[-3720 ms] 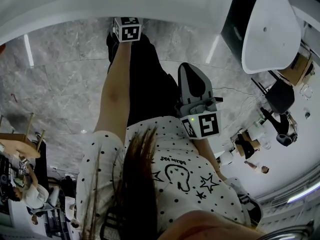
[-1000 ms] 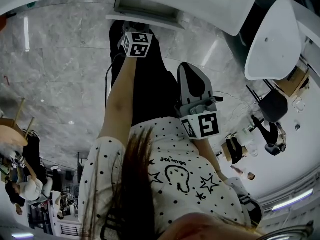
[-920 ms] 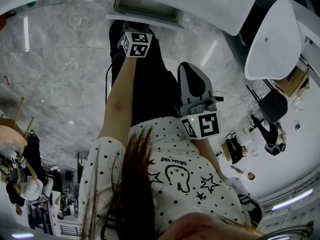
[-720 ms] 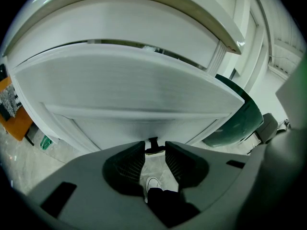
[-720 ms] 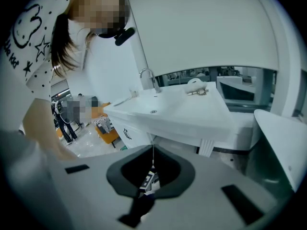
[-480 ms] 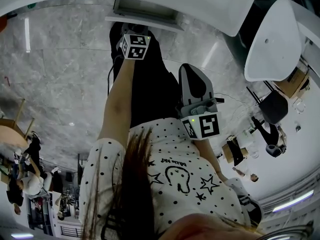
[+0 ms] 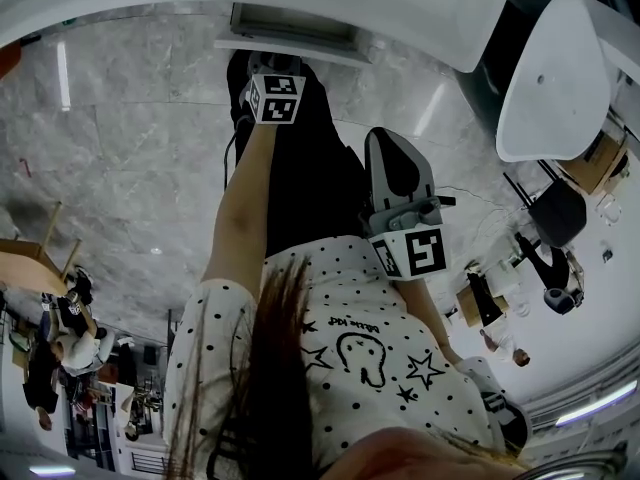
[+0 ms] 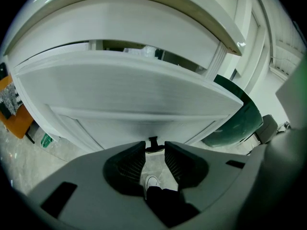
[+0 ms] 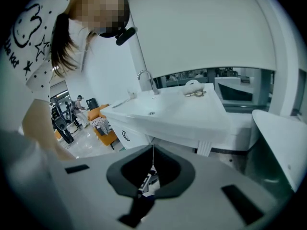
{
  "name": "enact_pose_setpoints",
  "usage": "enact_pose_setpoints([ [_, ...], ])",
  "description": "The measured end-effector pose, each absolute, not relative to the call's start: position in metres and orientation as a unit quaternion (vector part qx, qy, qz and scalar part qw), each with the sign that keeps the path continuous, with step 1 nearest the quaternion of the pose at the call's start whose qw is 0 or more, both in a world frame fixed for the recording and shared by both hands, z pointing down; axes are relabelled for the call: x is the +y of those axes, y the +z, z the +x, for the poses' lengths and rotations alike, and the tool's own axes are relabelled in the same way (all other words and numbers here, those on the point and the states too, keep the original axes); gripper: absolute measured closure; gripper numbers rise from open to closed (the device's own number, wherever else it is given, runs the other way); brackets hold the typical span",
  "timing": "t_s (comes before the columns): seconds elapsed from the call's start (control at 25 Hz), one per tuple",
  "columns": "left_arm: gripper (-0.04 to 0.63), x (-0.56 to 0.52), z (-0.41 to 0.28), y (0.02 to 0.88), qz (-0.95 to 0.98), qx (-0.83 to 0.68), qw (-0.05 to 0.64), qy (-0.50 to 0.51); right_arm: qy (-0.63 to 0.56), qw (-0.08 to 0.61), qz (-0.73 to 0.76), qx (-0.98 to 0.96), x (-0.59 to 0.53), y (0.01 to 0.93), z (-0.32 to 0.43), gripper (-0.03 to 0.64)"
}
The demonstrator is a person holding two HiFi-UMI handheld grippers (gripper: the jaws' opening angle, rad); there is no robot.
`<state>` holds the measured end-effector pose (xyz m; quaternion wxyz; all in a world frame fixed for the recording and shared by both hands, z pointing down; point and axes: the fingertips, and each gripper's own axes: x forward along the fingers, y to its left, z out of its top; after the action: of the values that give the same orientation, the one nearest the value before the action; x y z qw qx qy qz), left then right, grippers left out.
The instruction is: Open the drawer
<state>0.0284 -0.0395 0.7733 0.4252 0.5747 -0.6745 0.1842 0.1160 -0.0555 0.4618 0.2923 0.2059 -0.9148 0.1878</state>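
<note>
— What are the left tongs doing?
— They are closing. The small dark drawer handle sits right between their tips, and both tips look to be touching its crossbar. Lower down, a white shoe shows through the space between the two halves.
— And the drawer itself?
— Its white front fills the view just beyond those tips. It stands pulled out. A dark gap runs along its top edge, above the tongs, and the white desk top overhangs farther up.
— The right tongs?
— Pressed together, pinching nothing. They hang well to the right of the left tongs, close to the person's dotted shirt and away from the drawer.
— What lies beyond them?
— A white washbasin lies ahead of their tips, with a tap at its back edge.
— And underfoot?
— Grey marble floor, below both tongs.
</note>
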Motion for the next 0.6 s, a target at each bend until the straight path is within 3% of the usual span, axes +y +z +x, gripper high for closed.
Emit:
enact_pose_setpoints([
  [0.32,0.485,-0.030,0.022,0.760,0.562,-0.684,0.427,0.182,0.192,0.288,0.201,-0.916,-0.054,0.464,0.111,0.601],
  [0.4,0.577,-0.027,0.021,0.757,0.558,-0.689,0.423,0.186,0.194,0.286,0.200,-0.917,-0.055,0.465,0.109,0.601],
  [0.6,0.589,-0.028,0.025,0.738,0.566,-0.687,0.418,0.181,0.194,0.279,0.202,-0.919,-0.062,0.458,0.107,0.601],
])
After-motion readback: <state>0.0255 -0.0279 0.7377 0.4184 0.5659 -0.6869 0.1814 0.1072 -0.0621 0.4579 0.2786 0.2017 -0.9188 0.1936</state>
